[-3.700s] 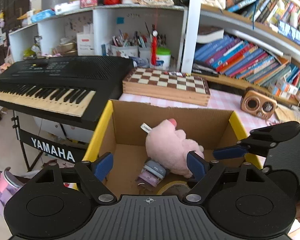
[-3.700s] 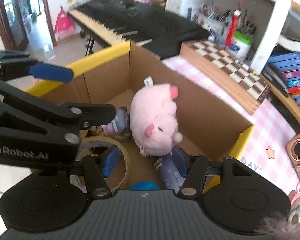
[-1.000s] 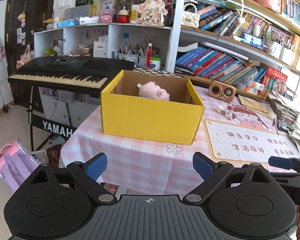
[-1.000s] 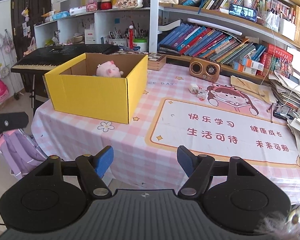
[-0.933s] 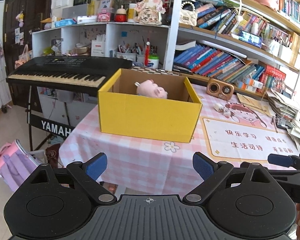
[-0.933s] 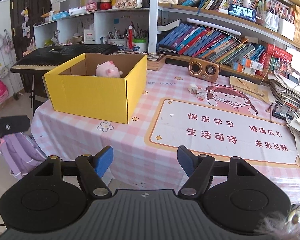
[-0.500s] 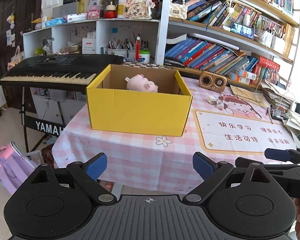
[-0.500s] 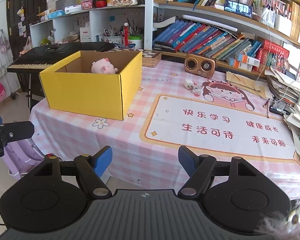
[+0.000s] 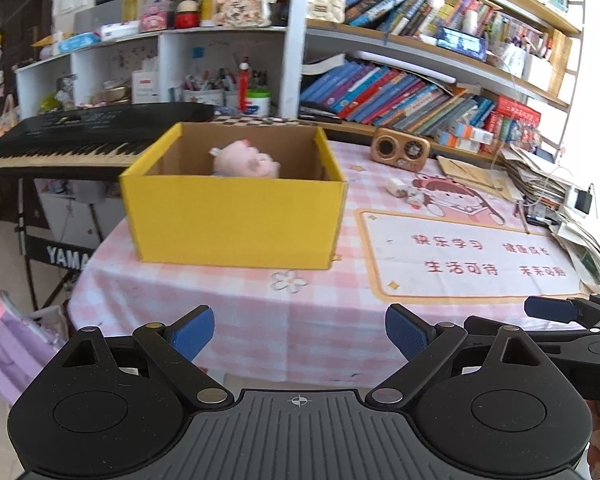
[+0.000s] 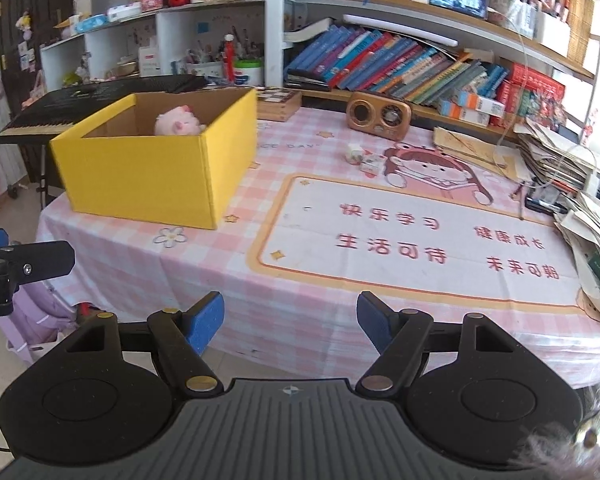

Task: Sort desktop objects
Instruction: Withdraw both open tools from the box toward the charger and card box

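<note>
Yellow cardboard box [image 9: 236,220] holds a pink plush pig [image 9: 246,164]; left gripper [image 9: 299,330] and right gripper [image 10: 290,320] hover spread, empty, off the surface [image 10: 300,292].

One yellow box [image 9: 236,220] is sitting on the worktop [image 9: 320,320], one pink plush toy [image 9: 246,162] showing inside it. One small radio [image 10: 378,115] and two small white items [image 10: 362,160] are lying nearby.

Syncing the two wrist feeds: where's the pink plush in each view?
Left wrist: pink plush upper centre, inside the yellow box, by its far wall.
Right wrist: pink plush upper left, in the same yellow box.
Shared landmark: the brown retro radio on the table, right of the box.
</note>
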The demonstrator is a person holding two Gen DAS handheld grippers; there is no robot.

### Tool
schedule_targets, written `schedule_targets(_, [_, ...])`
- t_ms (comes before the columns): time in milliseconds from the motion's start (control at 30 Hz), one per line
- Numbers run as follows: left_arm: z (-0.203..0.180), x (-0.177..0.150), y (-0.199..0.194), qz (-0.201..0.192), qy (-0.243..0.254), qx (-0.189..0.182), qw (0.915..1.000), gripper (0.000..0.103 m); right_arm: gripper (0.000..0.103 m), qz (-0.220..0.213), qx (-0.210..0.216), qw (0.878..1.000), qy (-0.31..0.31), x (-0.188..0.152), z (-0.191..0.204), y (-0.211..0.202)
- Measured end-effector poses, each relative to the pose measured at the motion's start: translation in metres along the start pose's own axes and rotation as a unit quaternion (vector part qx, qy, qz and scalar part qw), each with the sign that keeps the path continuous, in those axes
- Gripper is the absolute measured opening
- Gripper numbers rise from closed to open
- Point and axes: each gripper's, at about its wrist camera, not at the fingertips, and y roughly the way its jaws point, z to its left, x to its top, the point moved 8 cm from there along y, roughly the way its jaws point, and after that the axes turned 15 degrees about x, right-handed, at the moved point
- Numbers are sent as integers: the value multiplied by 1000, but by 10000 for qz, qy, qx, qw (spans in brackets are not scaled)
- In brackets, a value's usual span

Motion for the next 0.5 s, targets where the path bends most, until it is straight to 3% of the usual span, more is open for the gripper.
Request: schedule_targets(500, [-93, 21, 41, 141, 597, -628, 9961, 95, 72, 105, -520, 9970, 570, 7, -91, 7])
